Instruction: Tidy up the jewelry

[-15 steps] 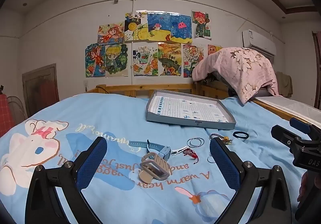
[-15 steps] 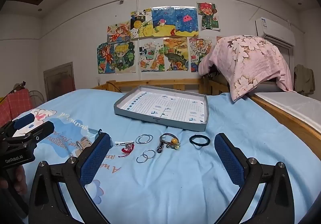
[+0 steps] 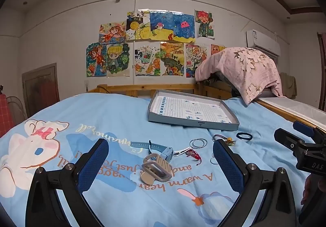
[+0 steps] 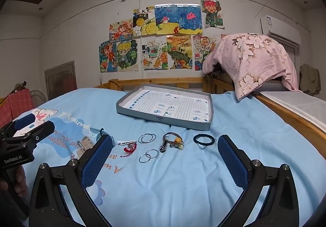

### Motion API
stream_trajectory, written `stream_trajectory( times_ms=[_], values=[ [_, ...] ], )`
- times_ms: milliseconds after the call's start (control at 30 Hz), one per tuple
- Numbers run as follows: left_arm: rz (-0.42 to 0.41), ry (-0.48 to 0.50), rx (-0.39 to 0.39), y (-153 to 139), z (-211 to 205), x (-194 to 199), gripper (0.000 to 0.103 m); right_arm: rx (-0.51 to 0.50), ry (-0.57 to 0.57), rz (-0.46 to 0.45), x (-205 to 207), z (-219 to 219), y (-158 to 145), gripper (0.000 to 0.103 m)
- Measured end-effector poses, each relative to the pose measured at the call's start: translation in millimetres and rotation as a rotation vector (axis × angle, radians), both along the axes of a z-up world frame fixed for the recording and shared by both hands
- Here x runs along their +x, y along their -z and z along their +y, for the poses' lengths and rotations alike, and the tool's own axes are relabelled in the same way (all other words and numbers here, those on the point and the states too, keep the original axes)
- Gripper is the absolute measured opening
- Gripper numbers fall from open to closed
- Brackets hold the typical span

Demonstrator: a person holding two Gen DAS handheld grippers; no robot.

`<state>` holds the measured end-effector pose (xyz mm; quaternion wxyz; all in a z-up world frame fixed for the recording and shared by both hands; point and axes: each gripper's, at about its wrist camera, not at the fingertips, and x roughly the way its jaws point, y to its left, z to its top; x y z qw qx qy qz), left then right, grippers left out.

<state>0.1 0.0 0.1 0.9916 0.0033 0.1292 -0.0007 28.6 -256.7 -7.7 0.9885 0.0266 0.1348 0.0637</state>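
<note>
Jewelry lies on the blue bedspread in front of a shallow grey box lid (image 3: 193, 123) (image 4: 163, 120). A beige hair claw (image 3: 155, 169) and a blue watch (image 3: 161, 148) lie between the fingers of my left gripper (image 3: 161, 157), which is open and empty. In the right wrist view I see a white clip (image 4: 126, 142), a red charm (image 4: 129, 149), two pairs of silver rings (image 4: 147, 137) (image 4: 148, 155), a beaded keyring (image 4: 173, 141) and a black hair tie (image 4: 203, 139). My right gripper (image 4: 165, 153) is open and empty, just short of them.
A wooden bed frame (image 4: 159, 81) runs behind the lid. A pink floral cloth (image 4: 252, 60) covers something at the back right. A wooden rail (image 4: 295, 123) edges the bed on the right. Each gripper's body shows at the edge of the other's view.
</note>
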Motion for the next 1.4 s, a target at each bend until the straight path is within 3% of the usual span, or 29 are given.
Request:
stream_trajectory(
  times_ms=[1100, 1167, 1400],
  values=[
    [0.003, 0.000, 0.001, 0, 0, 0, 0.103, -0.001, -0.008, 0.006, -5, 5, 9, 0.102],
    [0.003, -0.001, 0.002, 0, 0, 0, 0.103, 0.000, -0.006, 0.008, 2, 2, -4, 0.102],
    [0.003, 0.000, 0.002, 0, 0, 0, 0.103, -0.001, -0.004, 0.009, -2, 4, -4, 0.102]
  ],
)
